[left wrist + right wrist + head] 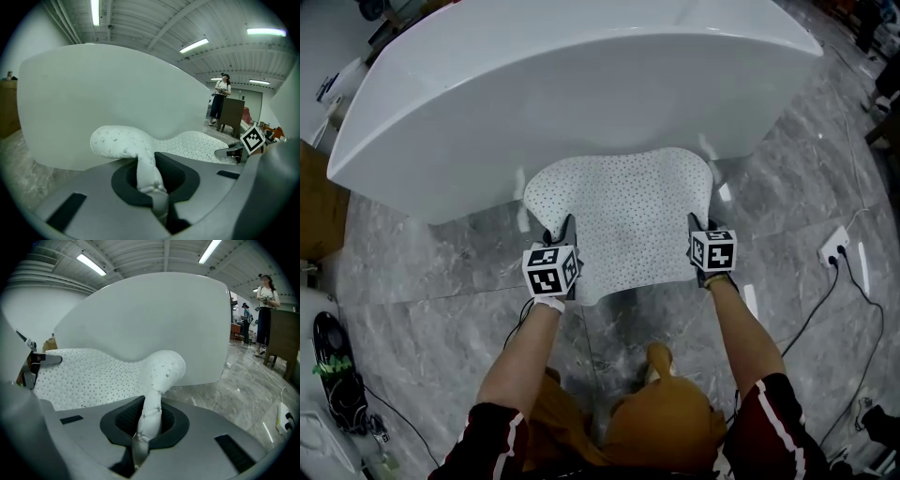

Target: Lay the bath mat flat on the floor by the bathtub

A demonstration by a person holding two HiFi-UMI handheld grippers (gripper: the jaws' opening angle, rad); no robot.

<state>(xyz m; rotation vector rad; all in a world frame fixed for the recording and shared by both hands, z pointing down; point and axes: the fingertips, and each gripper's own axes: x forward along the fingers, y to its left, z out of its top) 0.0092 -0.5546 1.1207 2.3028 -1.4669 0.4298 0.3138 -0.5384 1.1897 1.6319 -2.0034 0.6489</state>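
Observation:
A white dotted bath mat (623, 220) is held spread out above the grey marble floor, right in front of the white bathtub (553, 84). My left gripper (563, 234) is shut on the mat's left edge, which bunches between the jaws in the left gripper view as a pinched fold of mat (147, 173). My right gripper (697, 230) is shut on the right edge, and the mat (152, 394) stands pinched in its jaws in the right gripper view. The mat's near edge sags between the two grippers.
A power strip (833, 246) with a black cable lies on the floor at right. A black device (333, 361) lies at lower left, beside a brown box (314, 197). A person (265, 315) stands by a dark cabinet (286, 341) far right.

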